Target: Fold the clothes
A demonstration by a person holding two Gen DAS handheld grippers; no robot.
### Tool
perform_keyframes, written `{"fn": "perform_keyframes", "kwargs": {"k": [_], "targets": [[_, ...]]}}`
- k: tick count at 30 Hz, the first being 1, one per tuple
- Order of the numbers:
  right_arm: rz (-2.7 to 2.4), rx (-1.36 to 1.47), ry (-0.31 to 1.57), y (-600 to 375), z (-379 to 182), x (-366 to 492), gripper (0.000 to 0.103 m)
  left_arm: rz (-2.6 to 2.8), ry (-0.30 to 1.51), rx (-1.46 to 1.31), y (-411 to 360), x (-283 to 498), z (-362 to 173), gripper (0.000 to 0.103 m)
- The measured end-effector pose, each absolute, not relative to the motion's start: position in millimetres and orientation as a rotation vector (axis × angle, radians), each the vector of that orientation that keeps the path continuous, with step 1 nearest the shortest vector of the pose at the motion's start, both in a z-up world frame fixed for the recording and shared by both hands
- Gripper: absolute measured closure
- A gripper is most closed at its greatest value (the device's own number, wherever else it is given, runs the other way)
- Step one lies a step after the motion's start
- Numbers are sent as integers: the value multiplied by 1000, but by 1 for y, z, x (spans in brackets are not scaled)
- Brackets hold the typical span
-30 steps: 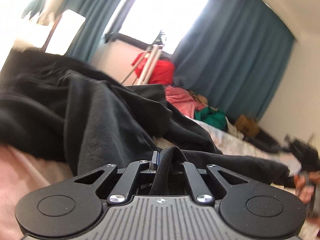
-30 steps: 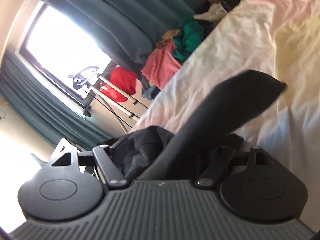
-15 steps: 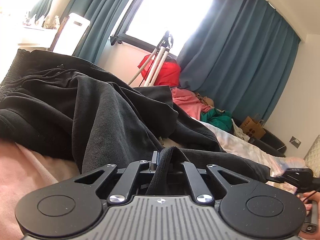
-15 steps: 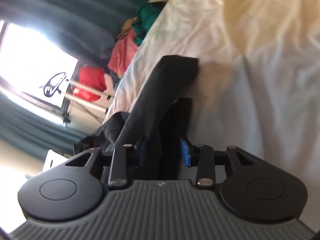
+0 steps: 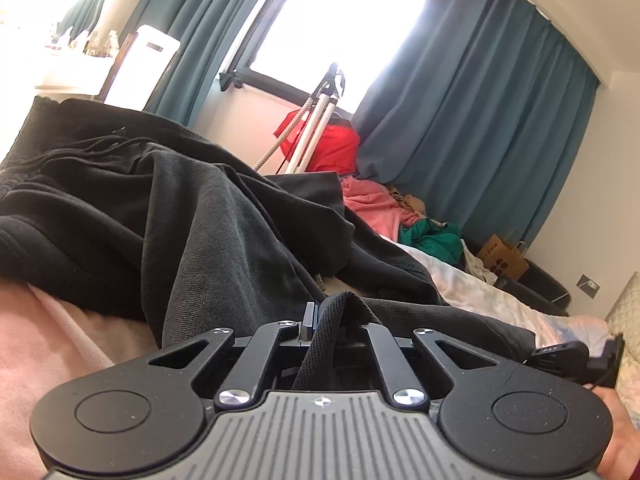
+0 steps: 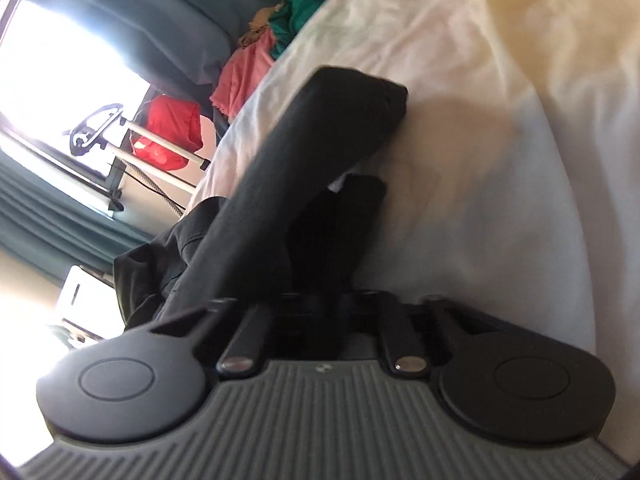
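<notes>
The black trousers are lying rumpled across the bed, waistband end towards the window, legs running away from it.

The left gripper is clamped on a ribbed black band of the trousers, low over the bed. The right gripper is sitting at the leg end; dark cloth is passing between its arms, but the fingertips are hidden, so its state cannot be told.

The long axis is running from the left gripper past the right gripper to the cuff, which is resting on bare sheet.

Open sheet is lying on the side away from the window. A heap of pink and green clothes is crowding the bed's window end.
</notes>
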State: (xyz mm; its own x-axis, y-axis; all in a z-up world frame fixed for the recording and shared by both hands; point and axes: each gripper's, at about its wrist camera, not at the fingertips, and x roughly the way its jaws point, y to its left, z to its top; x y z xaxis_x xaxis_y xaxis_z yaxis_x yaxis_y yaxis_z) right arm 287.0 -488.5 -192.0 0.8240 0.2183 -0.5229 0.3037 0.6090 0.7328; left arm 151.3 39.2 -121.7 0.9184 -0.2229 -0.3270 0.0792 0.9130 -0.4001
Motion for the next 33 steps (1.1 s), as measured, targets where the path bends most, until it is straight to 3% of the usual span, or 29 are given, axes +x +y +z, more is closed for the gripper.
{"fn": "perform_keyframes", "kwargs": {"k": [5,10,13,17,25,27,33], "targets": [[-119,901,468,-518,-145,252,96,-243,367,-367,30,154,-122,98],[-224,957,256,-576,-101,184,96,-461,338,-339,-2,133,-121,90],[-304,962,295,-598,-107,157,96,-493,364,-267,-22,124,-125,88],[-391,1094,461,-624,-155,141,96,-492,431,-207,-31,122,-132,84],[-411,1223,493,-630,-193,130,96,-457,563,-248,-18,107,-123,46],[-400,1198,494,-630,-190,133,96,-432,586,-364,1,102,-117,25],[-407,1161,499,-630,-187,144,96,-188,544,-747,85,111,-128,14]]}}
